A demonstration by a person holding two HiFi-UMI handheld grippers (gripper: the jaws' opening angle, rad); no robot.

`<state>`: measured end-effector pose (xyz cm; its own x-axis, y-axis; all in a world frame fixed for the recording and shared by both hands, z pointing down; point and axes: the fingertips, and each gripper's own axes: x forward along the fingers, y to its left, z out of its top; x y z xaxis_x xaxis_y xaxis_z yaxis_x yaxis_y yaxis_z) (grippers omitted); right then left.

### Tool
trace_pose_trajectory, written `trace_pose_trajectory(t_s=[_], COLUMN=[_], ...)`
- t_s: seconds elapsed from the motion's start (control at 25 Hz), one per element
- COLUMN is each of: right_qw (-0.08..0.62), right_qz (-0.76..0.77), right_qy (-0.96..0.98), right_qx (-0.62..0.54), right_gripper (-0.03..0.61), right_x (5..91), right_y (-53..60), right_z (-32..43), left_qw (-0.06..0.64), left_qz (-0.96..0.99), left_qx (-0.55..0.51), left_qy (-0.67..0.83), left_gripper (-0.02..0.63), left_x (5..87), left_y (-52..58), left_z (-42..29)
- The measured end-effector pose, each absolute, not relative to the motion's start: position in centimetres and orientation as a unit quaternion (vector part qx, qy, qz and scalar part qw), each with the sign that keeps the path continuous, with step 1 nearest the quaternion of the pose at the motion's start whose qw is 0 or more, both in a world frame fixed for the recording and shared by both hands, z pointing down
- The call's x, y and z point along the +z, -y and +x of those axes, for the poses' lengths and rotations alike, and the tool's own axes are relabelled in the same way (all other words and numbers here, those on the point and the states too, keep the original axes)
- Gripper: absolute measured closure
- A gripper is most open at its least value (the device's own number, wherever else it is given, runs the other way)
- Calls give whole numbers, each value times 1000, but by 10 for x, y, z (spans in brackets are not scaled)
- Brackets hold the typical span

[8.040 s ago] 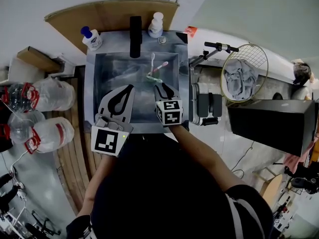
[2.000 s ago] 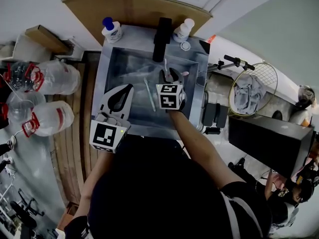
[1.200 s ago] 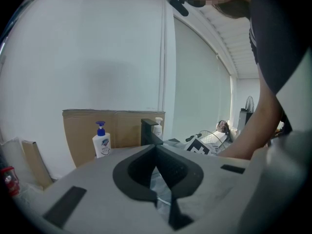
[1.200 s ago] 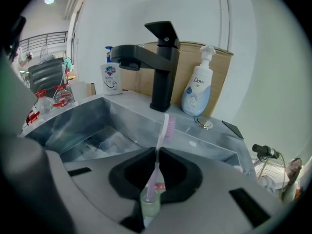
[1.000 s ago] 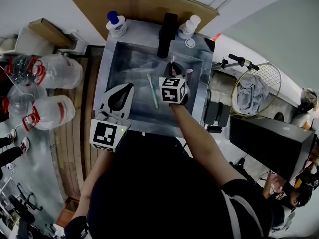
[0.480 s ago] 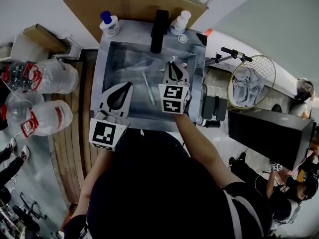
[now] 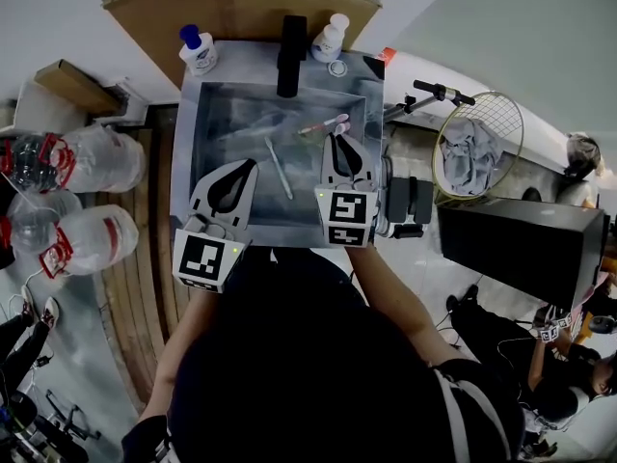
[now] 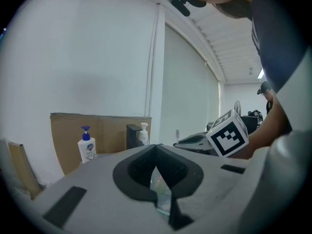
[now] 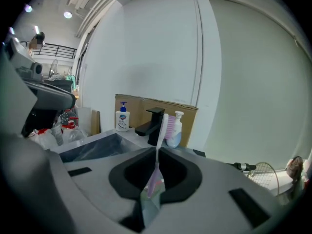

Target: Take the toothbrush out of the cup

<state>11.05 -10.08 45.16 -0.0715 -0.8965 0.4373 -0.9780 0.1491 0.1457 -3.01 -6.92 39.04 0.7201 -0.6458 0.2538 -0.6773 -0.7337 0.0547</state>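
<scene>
Pinching with our right gripper (image 9: pixel 157 155), we are holding the pink toothbrush (image 9: pixel 161 130) low on its handle. The jaws are almost closed, and their pads are pressing on the thin stick from both sides. The brush end is pointing up and away from us. From above, the toothbrush is sticking out past the gripper's tips and hanging over the right side of the sink (image 7: pixel 185 143), not touching anything else.

We are thinking this brush is very light and stiff, with soft bristles at one end. Its handle is smooth and could be wet, so it could twist or slide between the pads. The handle is the best place to hold it, not the bristles.

Our left gripper (image 8: pixel 157 152) is closed on nothing and waiting near the front left of the sink. A second toothbrush (image 7: pixel 278 167) is lying flat on the sink floor, well apart from the pink one. The black tap (image 7: pixel 289 41) is standing at the back.

The cup is hard to find from above. It may be the faint see-through shape in the sink.
</scene>
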Motion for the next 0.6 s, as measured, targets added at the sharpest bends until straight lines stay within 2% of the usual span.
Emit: trace_pose_trajectory(t_s=[0.24,0.6], right_qw=[222,268], right_qz=[640,559], right_qy=[728,766], right_qx=[108,170], right_gripper=[534,534], right_x=[455,497], right_y=[81,58], right_z=[113,82], left_qw=[73,76], left_qz=[925,921], left_qx=[114,119], left_qy=[356,363], left_gripper=[594,594], left_x=[391,395], left_y=[64,61], left_z=[-30,-34])
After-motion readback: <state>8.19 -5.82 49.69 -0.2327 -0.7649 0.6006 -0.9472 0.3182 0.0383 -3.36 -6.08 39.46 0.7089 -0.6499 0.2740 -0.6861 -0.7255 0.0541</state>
